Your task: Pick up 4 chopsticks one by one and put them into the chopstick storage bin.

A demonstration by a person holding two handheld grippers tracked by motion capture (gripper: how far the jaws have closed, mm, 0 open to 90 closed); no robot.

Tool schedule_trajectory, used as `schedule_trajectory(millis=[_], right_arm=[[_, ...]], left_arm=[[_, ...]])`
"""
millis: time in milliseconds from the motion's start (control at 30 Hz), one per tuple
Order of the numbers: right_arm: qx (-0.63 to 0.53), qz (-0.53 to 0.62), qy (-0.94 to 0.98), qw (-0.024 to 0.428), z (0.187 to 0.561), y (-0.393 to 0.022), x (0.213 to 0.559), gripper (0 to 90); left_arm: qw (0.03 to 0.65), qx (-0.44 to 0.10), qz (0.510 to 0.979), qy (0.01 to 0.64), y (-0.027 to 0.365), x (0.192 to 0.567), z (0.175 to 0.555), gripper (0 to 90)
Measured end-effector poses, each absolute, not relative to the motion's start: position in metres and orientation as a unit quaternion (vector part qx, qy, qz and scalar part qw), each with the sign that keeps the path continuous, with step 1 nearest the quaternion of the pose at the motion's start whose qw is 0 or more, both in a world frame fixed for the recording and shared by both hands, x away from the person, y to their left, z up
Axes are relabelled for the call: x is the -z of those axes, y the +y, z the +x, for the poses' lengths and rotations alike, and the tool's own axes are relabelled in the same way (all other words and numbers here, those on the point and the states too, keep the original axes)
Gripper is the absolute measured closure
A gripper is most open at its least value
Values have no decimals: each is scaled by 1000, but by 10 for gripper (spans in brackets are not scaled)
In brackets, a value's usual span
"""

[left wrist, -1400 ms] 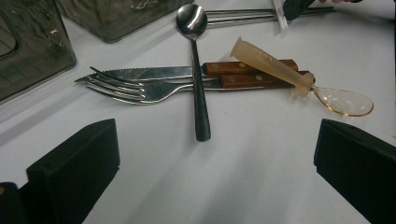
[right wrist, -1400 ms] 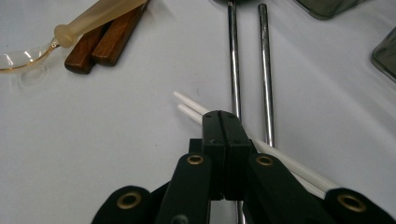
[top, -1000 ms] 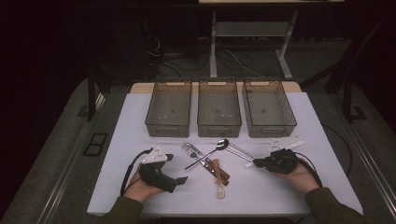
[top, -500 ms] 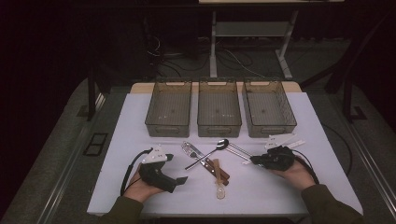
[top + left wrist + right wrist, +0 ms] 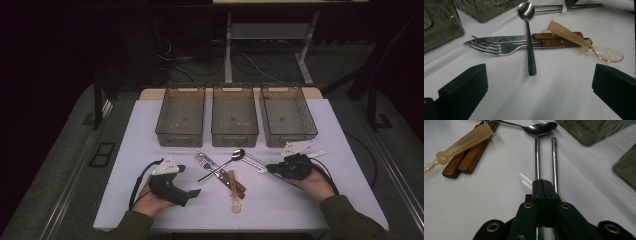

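Right gripper (image 5: pixel 545 195): my jaws are pressed together, tips resting over the near ends of the two metal chopsticks (image 5: pixel 537 157); I cannot tell whether a rod is pinched.
Chopsticks: they lie side by side on the white table (image 5: pixel 280 200), running from my jaws towards the steel spoon (image 5: pixel 541 128).
Left gripper (image 5: pixel 536 82): my jaws stand wide apart, nothing between them.
Ahead of left gripper: spoon handle nearest, lying across the fork (image 5: pixel 496 47) and knife (image 5: pixel 506 38), with the translucent spoon (image 5: pixel 574 37) over the wooden handles.
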State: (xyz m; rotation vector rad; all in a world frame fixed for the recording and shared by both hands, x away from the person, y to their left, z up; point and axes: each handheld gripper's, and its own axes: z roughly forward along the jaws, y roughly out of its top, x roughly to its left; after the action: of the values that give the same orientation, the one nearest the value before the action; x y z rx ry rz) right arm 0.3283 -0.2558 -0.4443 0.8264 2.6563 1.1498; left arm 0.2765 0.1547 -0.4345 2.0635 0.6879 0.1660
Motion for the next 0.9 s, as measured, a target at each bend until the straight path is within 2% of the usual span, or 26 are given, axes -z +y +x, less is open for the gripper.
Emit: schedule_trajectory(millis=[900], right_arm=[[-390, 288, 872, 73, 344, -254, 444, 896]], left_arm=[[462, -67, 839, 280, 155, 435, 276, 0]])
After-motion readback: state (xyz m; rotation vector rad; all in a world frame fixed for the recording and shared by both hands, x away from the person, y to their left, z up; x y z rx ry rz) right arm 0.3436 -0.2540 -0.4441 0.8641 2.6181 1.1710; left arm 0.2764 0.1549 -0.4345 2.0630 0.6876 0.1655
